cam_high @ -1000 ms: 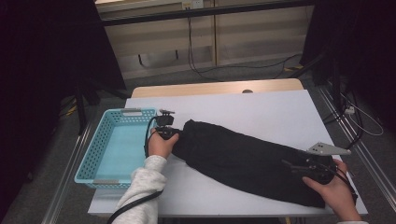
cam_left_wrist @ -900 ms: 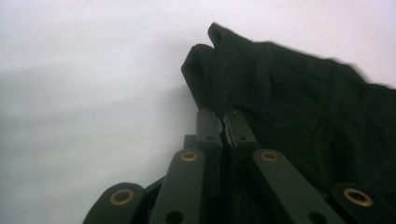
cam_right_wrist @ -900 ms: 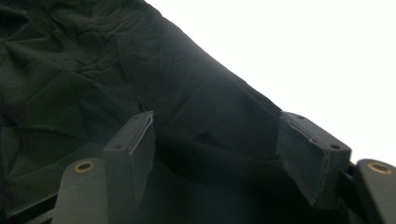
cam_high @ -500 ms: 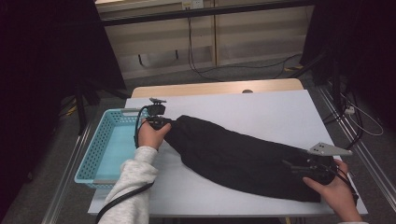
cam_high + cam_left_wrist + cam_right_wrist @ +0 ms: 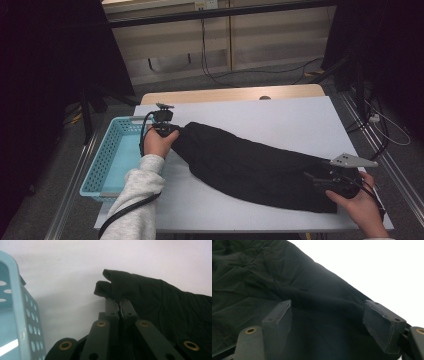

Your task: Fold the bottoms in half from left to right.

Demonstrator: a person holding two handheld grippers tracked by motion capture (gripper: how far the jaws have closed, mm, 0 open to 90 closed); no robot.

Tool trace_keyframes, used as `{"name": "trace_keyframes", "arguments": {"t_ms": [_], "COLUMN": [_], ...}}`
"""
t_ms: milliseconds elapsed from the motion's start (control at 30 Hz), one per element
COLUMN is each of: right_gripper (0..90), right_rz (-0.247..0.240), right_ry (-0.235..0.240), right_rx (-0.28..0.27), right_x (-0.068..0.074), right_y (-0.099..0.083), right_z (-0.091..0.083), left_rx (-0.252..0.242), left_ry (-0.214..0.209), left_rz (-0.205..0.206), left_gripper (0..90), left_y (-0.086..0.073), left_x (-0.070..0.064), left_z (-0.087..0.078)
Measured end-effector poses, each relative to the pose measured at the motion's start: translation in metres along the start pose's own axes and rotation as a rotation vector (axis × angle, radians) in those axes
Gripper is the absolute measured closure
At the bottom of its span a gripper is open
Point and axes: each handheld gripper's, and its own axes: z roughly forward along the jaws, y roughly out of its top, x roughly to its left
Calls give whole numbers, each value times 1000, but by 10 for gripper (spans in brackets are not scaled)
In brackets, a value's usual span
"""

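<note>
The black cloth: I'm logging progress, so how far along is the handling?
Done: the left tongs are shut on a corner of the black cloth. In hand: the right tongs sit open over its other end. Left: the blue basket holds none of it.

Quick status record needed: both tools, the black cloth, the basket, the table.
left tool: shut on the black cloth's end, beside the basket
right tool: open, jaws spread over the cloth's other end
black cloth: long folded bundle lying diagonally across the table, from near the basket to the near right corner
basket: light blue, perforated walls, at the table's left edge; nothing seen inside
table: white top, bare beyond the cloth
</note>
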Motion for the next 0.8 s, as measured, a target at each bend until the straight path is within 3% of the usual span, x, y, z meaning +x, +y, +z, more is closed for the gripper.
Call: {"name": "trace_keyframes", "arguments": {"t_ms": [300, 567, 700, 800], "right_gripper": [252, 346, 438, 493], "right_rz": [-15, -1, -5, -36], "right_ry": [11, -29, 9, 54], "right_rx": [11, 49, 74, 79], "right_x": [3, 1, 2, 9], "right_y": [-1, -10, -15, -17], "right_z": [0, -10, -10, -11], "left_rx": [-5, -6, -6, -6], "left_ry": [-5, -18, -20, -23], "left_rz": [5, 2, 7, 3], "left_gripper": [865, 865, 865, 865], "left_y": [4, 1, 2, 3], "left_x": [-3, -3, -4, -3], "left_z": [-5, -2, -3, -3]}}
